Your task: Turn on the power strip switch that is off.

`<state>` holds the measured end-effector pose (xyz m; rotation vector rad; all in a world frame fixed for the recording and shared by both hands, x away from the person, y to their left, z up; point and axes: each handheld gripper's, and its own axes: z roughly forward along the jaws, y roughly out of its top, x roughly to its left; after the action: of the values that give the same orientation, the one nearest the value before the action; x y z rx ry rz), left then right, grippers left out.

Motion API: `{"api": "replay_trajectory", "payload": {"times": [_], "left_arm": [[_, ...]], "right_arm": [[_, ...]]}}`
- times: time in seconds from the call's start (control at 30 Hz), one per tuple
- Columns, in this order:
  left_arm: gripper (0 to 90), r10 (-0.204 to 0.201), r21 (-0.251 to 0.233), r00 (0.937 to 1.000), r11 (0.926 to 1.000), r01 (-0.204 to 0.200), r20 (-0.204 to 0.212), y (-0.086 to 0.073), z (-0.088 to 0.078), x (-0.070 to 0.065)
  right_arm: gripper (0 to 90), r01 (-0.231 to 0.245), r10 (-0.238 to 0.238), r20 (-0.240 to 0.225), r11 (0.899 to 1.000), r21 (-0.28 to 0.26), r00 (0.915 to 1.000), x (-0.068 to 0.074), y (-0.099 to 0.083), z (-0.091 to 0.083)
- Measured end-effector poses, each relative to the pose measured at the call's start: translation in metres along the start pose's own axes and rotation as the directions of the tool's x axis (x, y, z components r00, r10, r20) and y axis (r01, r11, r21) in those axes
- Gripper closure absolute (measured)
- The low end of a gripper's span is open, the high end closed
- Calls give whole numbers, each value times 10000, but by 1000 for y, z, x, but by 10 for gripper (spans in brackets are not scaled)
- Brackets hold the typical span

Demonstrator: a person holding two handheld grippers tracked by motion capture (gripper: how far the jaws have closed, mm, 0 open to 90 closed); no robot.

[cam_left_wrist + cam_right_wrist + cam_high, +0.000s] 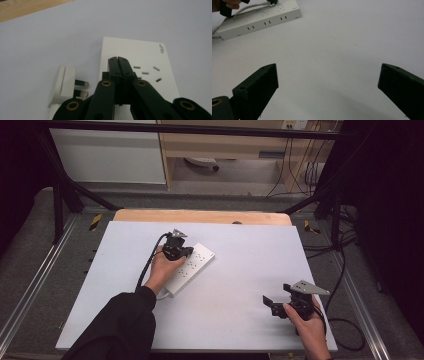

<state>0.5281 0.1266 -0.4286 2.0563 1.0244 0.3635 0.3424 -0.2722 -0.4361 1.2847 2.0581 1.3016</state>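
On the white table (240, 270), left of the middle, lies a white power strip (192, 265) at a slant, its far end toward the right. The left gripper (117, 60) rests over its top face with both jaws pressed flat together and nothing between them, the tips just beside a set of socket slots. A white plug (63, 85) lies on its side just left of the strip, its metal pins pointing toward it. The right gripper (328, 82) hangs well apart at the near right, jaws spread wide over bare table. The plug looks light, hard and smooth, so it may skid when nudged; gripping its flat sides, clear of the pins, seems safest. The strip is stiff, and likely slides unless held down.
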Motion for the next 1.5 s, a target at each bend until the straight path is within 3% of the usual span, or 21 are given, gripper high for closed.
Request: {"api": "replay_trajectory", "payload": {"times": [0.27,0.57,0.77,1.23,1.5], "left_arm": [[900,-161,33,9999,9999,161,60,0,0,1],[900,-64,259,10000,9996,63,41,-1,0,1],[900,-124,134,9997,9998,121,197,-2,0,2],[900,253,-406,9995,9989,-246,165,4,-2,-8],[900,90,-484,9997,9988,-78,241,4,-4,-6]], "right_arm": [[35,3,-3,-19,10000,21,10000,0,0,0],[34,9,-9,-15,10000,-12,10000,0,0,-1],[35,12,-12,-11,10000,-30,10000,0,0,-1],[35,3,-3,2,10000,-48,10000,-1,0,-1],[35,2,-2,4,10000,-39,10000,-1,0,-1]]}}
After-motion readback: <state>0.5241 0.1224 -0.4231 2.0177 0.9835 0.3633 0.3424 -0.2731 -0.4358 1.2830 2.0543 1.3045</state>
